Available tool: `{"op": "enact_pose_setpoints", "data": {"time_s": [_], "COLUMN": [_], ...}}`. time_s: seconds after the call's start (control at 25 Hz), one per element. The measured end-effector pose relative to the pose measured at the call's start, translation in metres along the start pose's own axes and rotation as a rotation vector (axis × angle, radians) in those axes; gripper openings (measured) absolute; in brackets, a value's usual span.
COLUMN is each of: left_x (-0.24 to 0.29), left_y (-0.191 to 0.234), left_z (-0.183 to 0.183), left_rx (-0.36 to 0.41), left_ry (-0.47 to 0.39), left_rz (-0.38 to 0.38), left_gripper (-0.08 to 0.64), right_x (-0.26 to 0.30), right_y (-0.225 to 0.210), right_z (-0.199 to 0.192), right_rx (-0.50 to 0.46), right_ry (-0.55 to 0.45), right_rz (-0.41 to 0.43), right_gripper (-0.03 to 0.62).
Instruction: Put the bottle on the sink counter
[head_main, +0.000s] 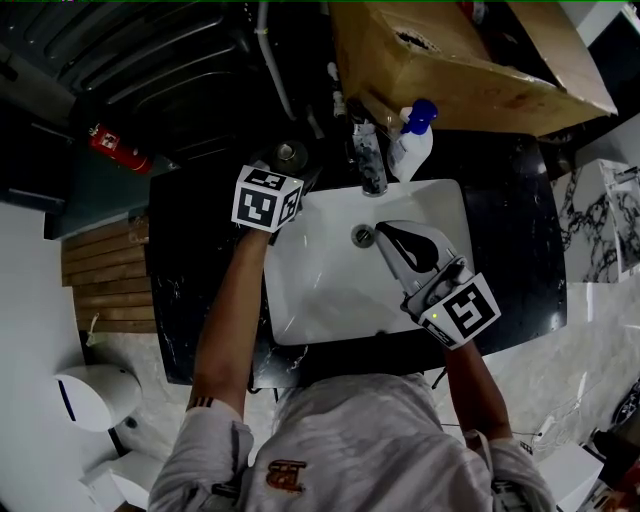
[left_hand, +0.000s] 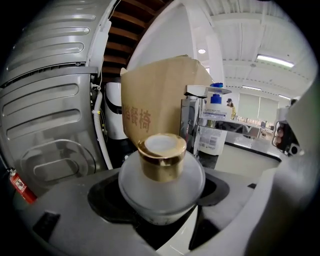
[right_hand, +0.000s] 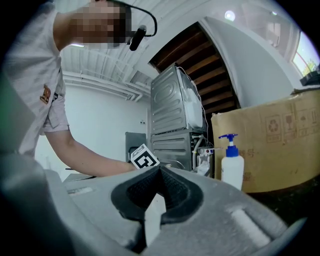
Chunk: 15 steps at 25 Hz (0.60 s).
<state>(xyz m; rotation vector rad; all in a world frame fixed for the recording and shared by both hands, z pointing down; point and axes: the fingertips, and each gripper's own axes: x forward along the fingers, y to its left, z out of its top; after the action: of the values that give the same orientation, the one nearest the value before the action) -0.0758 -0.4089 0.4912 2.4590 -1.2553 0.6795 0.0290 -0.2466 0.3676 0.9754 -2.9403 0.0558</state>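
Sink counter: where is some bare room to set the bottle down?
Bare black counter lies left of the white basin, and a second bare strip lies right of the basin. The back edge is crowded: the faucet, the pump bottle and the overhanging cardboard box stand close together there.

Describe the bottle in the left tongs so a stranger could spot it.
Find the white sink basin set in the black counter. At its back left corner, the left tongs grip a squat frosted bottle. Its gold cap sets it apart from the white pump bottle with a blue top.
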Motion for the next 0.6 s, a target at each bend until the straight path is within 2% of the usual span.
{"op": "enact_pose_setpoints", "data": {"time_s": [0.32, 0.6], "left_x": [0.0076, 0.0102], "left_y": [-0.0015, -0.0013], "left_z": [-0.0064, -0.0074], "left_rx": [-0.008, 0.020], "left_ry": [0.033, 0.040], "left_rz": [-0.009, 0.001], "left_gripper": [0.330, 0.333], "right_x": [-0.0031, -0.0046], "right_y": [-0.0016, -0.0023], "right_z": [-0.0024, -0.0029], "right_rx": [0.011, 0.025], "right_ry": [-0.001, -0.004], "right_rz": [-0.008, -0.014], "right_gripper": [0.000, 0.000]}}
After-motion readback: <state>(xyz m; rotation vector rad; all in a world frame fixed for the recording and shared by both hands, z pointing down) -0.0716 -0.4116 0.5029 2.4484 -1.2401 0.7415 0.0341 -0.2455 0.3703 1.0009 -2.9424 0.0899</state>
